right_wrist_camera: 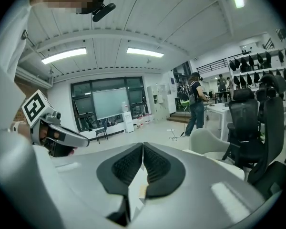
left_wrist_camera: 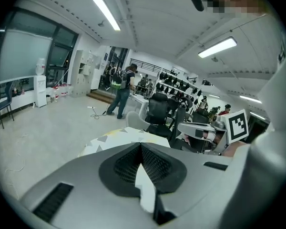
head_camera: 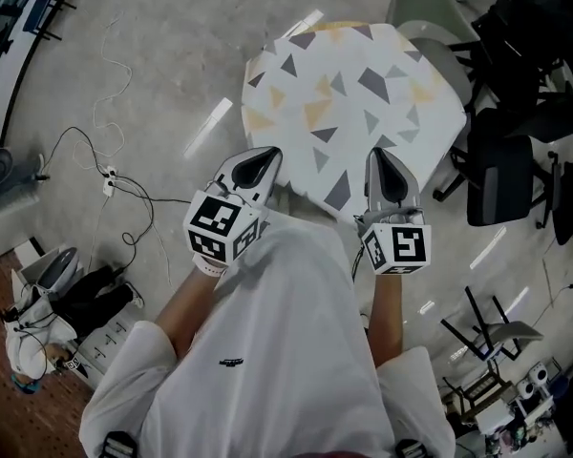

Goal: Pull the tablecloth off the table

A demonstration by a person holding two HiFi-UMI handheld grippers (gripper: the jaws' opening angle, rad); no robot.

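Observation:
A white tablecloth (head_camera: 363, 93) printed with grey and yellow triangles covers a small table in the head view. Both grippers sit at its near edge. My left gripper (head_camera: 265, 156) is at the near left corner with its jaws closed, and in the left gripper view (left_wrist_camera: 141, 144) a white fold of cloth (left_wrist_camera: 145, 190) shows pinched between the pads. My right gripper (head_camera: 377, 156) is at the near right side, also closed, and in the right gripper view (right_wrist_camera: 143, 144) a pale strip of cloth (right_wrist_camera: 136, 187) lies in the jaw gap. The cloth's top (left_wrist_camera: 115, 136) lies ahead of the left jaws.
A pale green chair (head_camera: 425, 8) stands behind the table and black office chairs (head_camera: 501, 175) crowd its right side. Cables (head_camera: 105, 175) trail over the floor at left, near bags (head_camera: 38, 303). A person (left_wrist_camera: 121, 92) stands farther off in the room.

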